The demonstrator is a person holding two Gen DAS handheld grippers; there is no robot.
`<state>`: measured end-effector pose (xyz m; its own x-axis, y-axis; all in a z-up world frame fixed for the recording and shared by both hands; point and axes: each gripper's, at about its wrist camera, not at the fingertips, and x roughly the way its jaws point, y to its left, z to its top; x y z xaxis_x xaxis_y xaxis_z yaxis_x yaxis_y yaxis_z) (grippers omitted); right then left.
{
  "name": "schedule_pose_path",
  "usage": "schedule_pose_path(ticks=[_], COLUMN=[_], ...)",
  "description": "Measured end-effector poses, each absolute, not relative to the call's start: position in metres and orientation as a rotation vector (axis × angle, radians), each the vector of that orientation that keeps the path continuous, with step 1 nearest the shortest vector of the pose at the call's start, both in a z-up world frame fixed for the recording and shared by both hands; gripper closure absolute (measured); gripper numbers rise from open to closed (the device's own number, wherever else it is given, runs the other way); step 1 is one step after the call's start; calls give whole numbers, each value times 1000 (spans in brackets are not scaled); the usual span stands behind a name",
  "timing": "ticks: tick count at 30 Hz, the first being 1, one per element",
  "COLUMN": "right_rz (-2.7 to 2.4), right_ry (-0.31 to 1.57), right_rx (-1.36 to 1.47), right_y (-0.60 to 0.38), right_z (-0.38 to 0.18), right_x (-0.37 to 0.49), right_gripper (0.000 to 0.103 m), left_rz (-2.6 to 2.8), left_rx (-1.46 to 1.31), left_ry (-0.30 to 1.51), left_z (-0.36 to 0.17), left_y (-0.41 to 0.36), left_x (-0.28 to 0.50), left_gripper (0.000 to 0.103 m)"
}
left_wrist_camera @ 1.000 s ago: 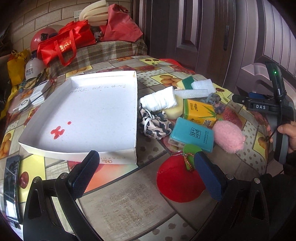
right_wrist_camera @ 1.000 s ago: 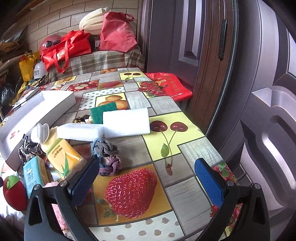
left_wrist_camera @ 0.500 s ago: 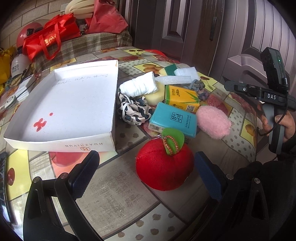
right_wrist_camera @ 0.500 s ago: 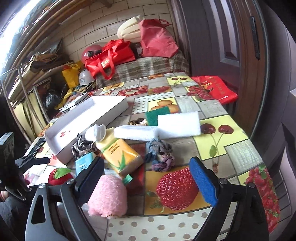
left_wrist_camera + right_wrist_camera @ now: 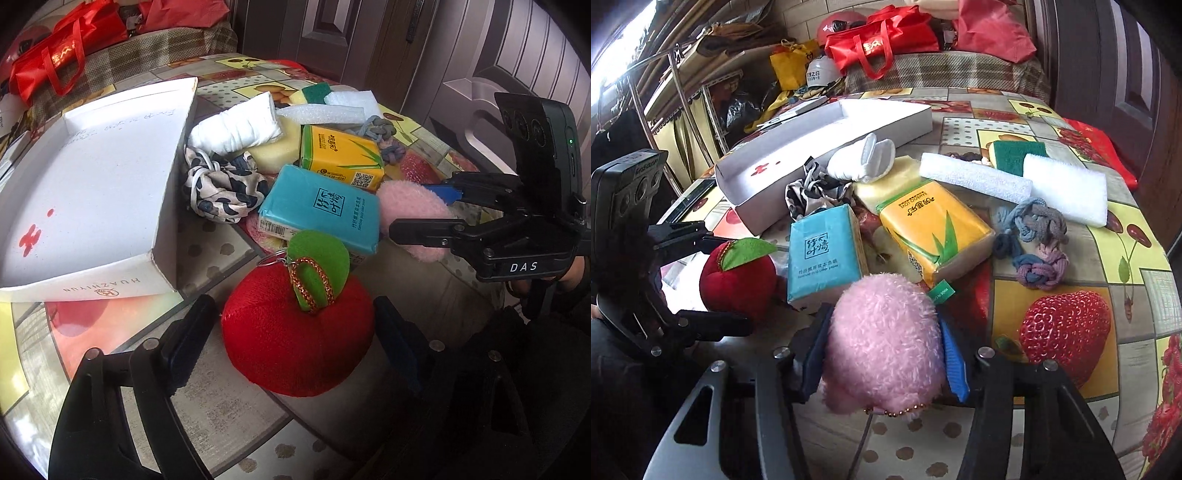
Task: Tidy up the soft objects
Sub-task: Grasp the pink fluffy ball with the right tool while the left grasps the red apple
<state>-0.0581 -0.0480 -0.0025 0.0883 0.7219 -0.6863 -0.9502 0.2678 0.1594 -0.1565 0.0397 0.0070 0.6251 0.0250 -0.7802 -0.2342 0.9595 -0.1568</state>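
now both jaws just closed: right gripper [image 5: 882,354] squeezes pink plush [image 5: 882,332], left gripper [image 5: 295,332] flanks apple [image 5: 295,332], contact unclear.

Red apple [image 5: 295,332], pink plush [image 5: 882,339]

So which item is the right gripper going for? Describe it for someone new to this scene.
Start at the white box, then come to the table's near edge past the blue tissue pack. The fluffy pink plush lies there between the right gripper fingers, the only pink, furry item.
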Motion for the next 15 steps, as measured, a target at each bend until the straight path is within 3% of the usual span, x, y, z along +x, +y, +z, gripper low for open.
schedule_pose_path(ticks=[8, 15], right_rz=[1315, 1365], right_ry=[736, 552], right_rx=[-342, -193], right_y=[-62, -82], right_z=[5, 57], right_x=[-57, -62], right_gripper=[54, 54], left_rz=[193, 354], left_rx=[-216, -142], left_ry=[806, 601], left_z=[20, 61], left_y=[38, 67], left_x=[-171, -184], left_gripper=[41, 41])
